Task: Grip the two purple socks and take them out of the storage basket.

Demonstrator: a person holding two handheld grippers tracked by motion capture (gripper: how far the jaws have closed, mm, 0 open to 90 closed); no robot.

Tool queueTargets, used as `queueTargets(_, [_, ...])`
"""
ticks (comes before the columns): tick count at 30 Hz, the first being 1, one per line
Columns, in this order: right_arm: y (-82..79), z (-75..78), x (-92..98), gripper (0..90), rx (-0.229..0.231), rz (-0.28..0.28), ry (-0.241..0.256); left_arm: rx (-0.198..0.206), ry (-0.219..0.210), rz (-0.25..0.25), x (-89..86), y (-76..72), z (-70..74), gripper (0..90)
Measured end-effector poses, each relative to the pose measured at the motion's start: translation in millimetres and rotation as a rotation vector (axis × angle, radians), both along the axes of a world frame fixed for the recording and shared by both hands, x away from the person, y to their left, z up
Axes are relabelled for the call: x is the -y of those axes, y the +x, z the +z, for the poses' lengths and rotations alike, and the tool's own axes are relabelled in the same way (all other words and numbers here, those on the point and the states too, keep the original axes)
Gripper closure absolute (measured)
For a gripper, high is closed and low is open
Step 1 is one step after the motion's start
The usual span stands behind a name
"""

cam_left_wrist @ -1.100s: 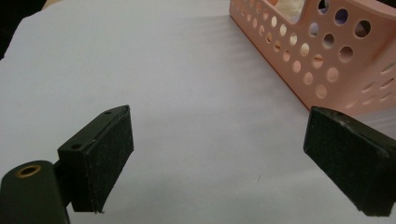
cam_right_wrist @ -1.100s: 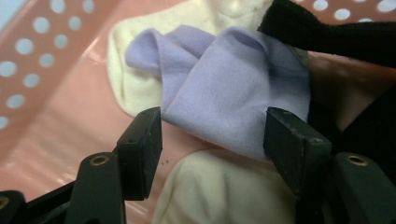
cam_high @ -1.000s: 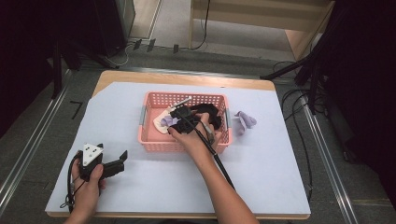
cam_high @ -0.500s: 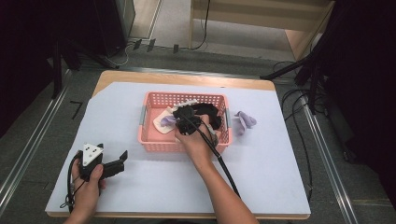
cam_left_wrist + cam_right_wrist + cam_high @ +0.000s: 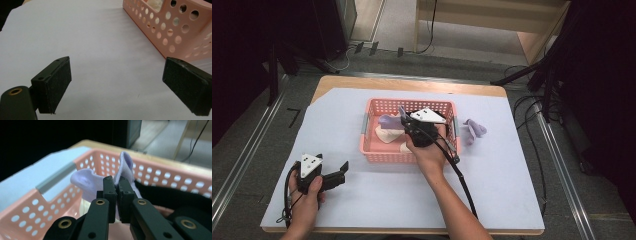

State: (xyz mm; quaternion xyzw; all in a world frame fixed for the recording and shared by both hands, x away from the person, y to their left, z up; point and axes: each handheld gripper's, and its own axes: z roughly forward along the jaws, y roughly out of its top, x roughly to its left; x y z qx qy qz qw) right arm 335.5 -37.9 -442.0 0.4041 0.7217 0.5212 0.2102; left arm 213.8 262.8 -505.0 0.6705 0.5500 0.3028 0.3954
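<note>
A lilac sock [image 5: 125,167] is pinched between the closed jaws of the right gripper [image 5: 117,185], held above the inside of the pink perforated basket [image 5: 371,150]. In the right gripper view the fabric stands up past the jaw tips in a fold, and a rounded end of it droops to the left of the jaws. From the high view the same lilac sock [image 5: 388,121] hangs over the left half of the basket, with the right gripper [image 5: 404,116] and the hand behind it reaching in over the near wall.

Beneath it, on the basket floor, lie cream-coloured socks [image 5: 388,135]. A black garment [image 5: 175,197] lies in the basket to the right of the jaws in the right gripper view; what kind of garment it is cannot be told.

A second lilac sock [image 5: 473,130] lies crumpled on the white table cover [image 5: 512,190], just outside the basket's right wall.

The left gripper [image 5: 343,170] rests low over the table cover near the front left corner, well apart from the basket. Its jaws stand wide open with nothing between them; the left gripper view shows bare cover between the pads and the basket's corner [image 5: 175,32] at upper right.
</note>
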Motion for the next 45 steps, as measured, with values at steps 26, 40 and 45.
queueTargets(26, [-1.1, 29.4, 62.1, 86.9, 0.340, -0.155, 0.130, -0.002, -0.003, -0.001, -1.0, -0.8, 0.6, 9.1])
queueTargets(40, [4.6, 27.6, 144.5, 86.9, 0.349, -0.342, 0.132, 0.005, -0.007, -0.001, -0.8, -1.5, 0.5, 9.1])
queueTargets(45, [3.7, 20.4, 163.2, 86.9, 0.348, -0.385, 0.105, 0.006, -0.007, 0.000, -0.8, -1.4, 0.5, 9.1])
